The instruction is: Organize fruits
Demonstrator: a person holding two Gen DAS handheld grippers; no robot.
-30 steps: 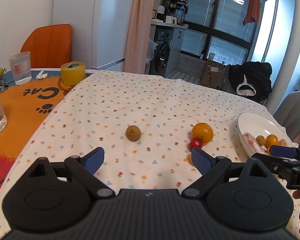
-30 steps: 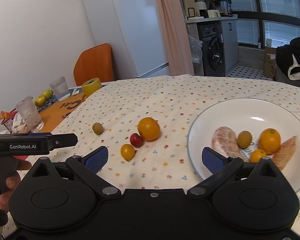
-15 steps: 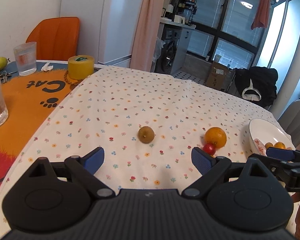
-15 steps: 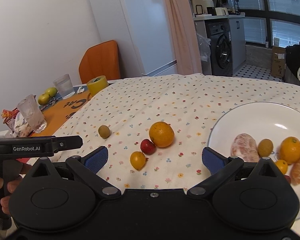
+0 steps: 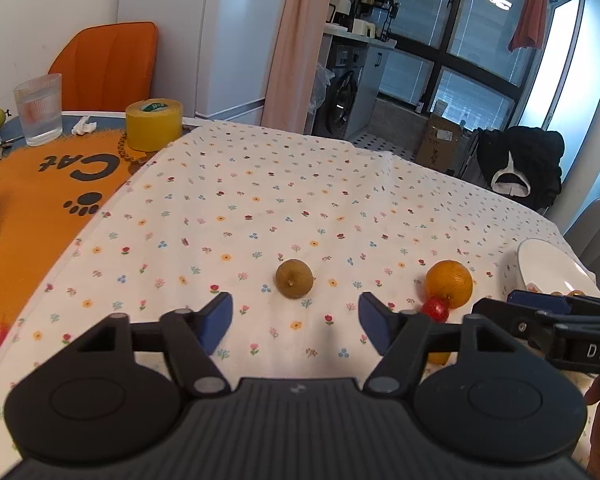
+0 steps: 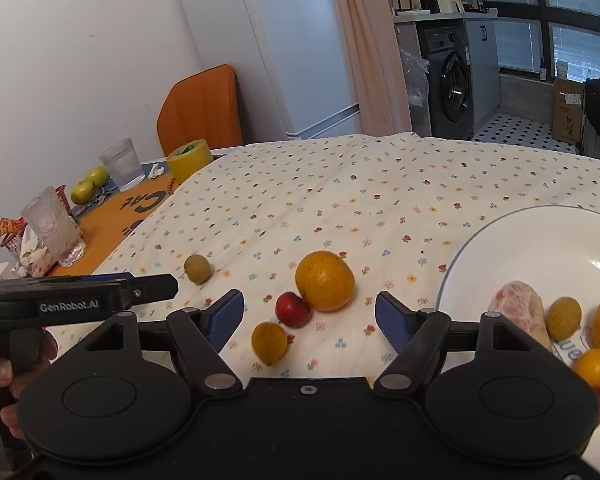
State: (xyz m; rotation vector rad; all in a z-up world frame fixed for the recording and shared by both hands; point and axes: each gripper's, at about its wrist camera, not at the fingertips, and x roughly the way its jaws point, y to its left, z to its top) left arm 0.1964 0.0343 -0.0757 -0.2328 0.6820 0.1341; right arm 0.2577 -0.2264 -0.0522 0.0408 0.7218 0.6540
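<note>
Bench (image 6: 380, 184) under flowered cloth. Ahead between right fingers (image 6: 226, 314): orange (image 6: 325, 280), red fruit (image 6: 293, 309), small yellow fruit (image 6: 269, 342). Brown-green fruit (image 5: 294, 279) ahead between left fingers (image 5: 218, 316). White plate (image 6: 512, 248) beyond right finger.

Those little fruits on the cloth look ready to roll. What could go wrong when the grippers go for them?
The red fruit touches the big orange, with the small yellow fruit close by; grabbing one could nudge the others rolling. The round brown fruit might squirt from the left gripper fingers. The plate already holds fruit, so a dropped one could knock those about.
</note>
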